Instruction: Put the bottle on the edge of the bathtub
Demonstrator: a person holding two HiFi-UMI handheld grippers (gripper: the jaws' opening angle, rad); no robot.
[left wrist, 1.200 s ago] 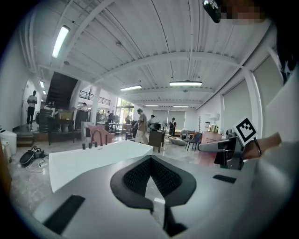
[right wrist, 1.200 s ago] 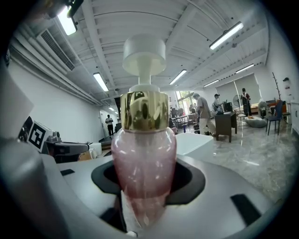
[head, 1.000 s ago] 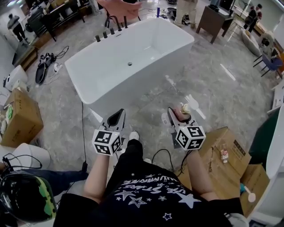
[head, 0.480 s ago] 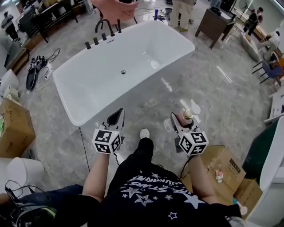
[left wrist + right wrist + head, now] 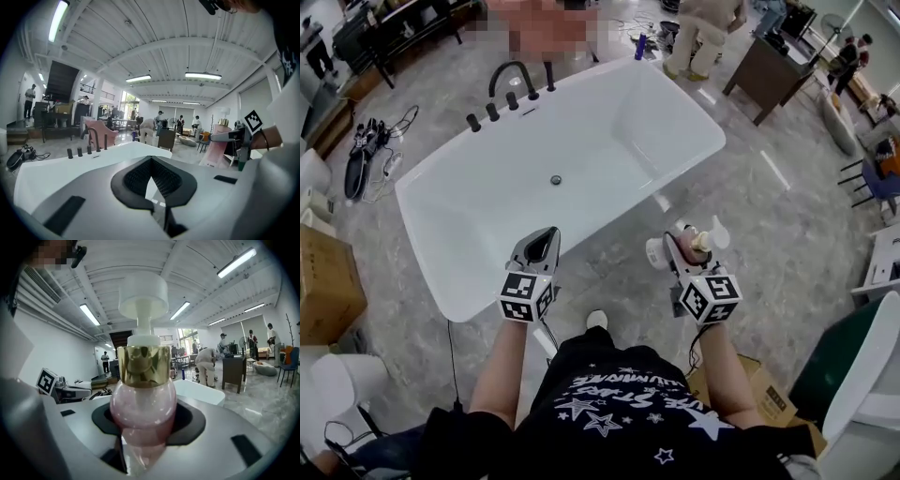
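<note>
A white bathtub lies slantwise ahead in the head view, and its near rim runs just beyond both grippers. My right gripper is shut on a pink bottle with a gold collar and a white pump head, held over the floor just short of that rim. In the right gripper view the bottle stands upright between the black pads, and the bathtub shows behind it. My left gripper hovers at the near rim, shut and holding nothing. Its pads meet at the tips in front of the bathtub.
A black faucet and taps stand on the tub's far rim. Cardboard boxes lie at the left and lower right. Cables trail over the marble floor at the left. A dark cabinet and people stand beyond the tub.
The person has stepped toward the tub, so its near rim now lies right at the grippers. Both grippers keep their pose, and the bottle stays in the right one.
</note>
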